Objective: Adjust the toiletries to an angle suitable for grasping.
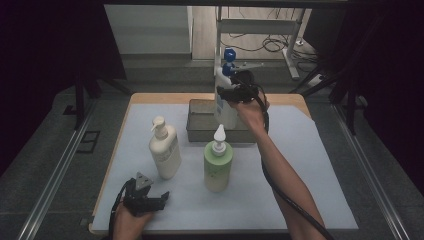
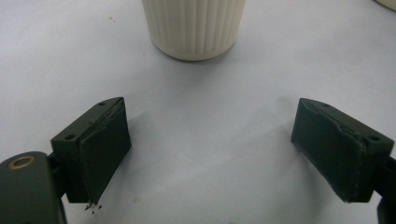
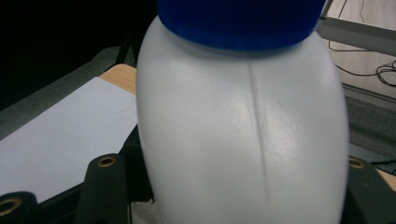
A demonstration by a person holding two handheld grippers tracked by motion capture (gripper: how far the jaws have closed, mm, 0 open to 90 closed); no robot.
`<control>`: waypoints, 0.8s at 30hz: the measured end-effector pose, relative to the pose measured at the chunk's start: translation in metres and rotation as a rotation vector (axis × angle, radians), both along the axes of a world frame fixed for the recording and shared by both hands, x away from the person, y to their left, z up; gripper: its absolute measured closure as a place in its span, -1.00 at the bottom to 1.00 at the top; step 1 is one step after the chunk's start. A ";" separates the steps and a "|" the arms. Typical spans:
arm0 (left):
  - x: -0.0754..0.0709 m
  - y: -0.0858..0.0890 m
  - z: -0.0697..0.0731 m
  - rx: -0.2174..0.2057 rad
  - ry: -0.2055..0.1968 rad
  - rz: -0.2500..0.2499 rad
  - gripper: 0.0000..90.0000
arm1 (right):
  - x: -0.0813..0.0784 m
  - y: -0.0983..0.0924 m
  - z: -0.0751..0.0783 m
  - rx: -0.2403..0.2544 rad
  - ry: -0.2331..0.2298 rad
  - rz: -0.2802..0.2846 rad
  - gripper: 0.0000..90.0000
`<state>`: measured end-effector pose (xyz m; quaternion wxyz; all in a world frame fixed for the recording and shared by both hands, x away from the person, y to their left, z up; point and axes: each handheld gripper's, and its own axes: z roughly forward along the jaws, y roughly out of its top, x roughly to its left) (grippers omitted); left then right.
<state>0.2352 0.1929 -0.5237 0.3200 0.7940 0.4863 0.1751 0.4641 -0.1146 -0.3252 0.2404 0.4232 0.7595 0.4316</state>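
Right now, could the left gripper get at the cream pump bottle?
Probably yes: the left gripper is open and empty, the cream pump bottle stands straight ahead of it, and bare white mat lies between them.

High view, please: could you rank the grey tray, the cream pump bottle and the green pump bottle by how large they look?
1. Grey tray, the largest although partly hidden.
2 and 3. Cream pump bottle and green pump bottle look alike in size; the green one stands slightly nearer the camera, so I would not rank them.
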 end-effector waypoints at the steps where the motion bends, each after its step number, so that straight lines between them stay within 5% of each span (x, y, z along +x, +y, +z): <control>1: 0.000 0.000 0.000 0.000 0.000 0.000 -0.76 | 0.002 0.001 -0.001 0.002 -0.001 -0.002 -0.12; 11: 0.000 0.000 0.000 0.001 0.000 0.000 -0.76 | 0.015 0.005 -0.019 -0.001 0.007 -0.021 -0.12; 24: 0.000 0.000 0.000 0.003 0.001 -0.002 -0.76 | 0.013 0.008 -0.043 -0.022 0.038 -0.010 -0.12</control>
